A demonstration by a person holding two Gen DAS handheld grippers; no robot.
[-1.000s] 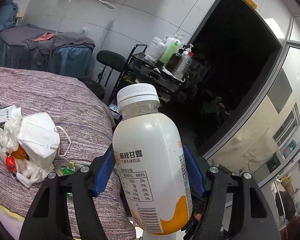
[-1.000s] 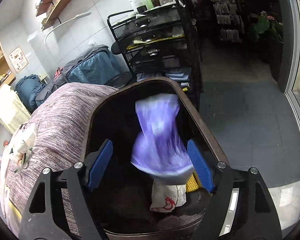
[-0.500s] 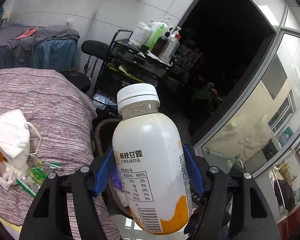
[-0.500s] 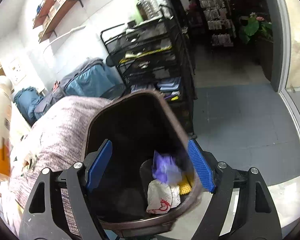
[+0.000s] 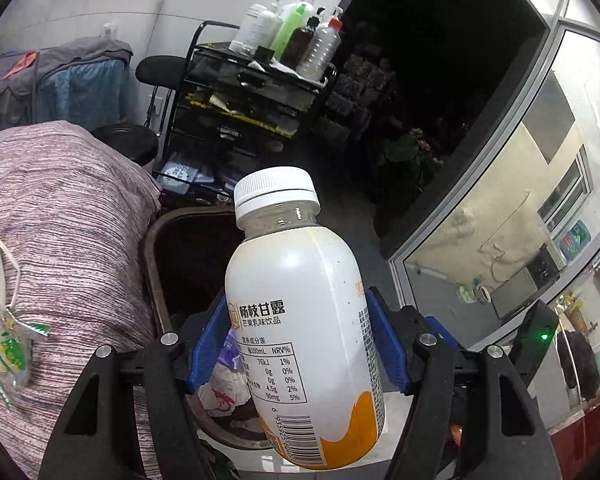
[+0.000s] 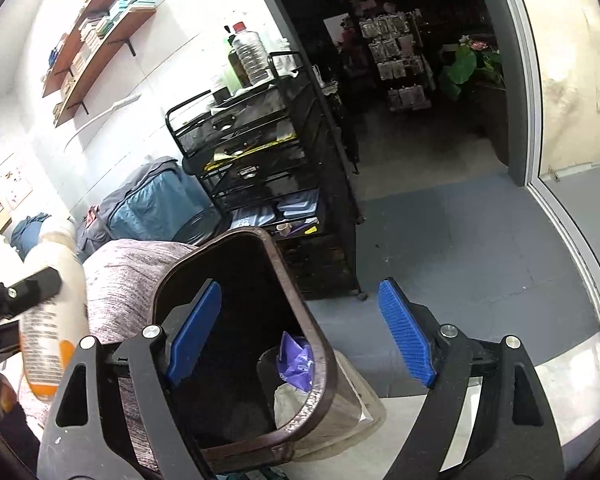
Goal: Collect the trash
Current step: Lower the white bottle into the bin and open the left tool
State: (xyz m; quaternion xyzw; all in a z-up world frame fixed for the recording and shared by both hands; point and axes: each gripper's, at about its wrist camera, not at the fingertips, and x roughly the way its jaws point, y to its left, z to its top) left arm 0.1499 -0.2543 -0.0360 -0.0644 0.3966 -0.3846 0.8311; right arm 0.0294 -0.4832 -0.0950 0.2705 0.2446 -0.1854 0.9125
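Only our right view shows the right gripper (image 6: 300,332) spread, empty, above the bin (image 6: 320,364); our left gripper (image 5: 298,344) clamps the bottle (image 5: 300,320) upright beside its rim.

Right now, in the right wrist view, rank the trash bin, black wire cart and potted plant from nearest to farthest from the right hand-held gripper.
1. Trash bin: directly below the open right hand-held gripper.
2. Black wire cart: behind the bin, against the wall.
3. Potted plant: far back right, in the dark doorway.
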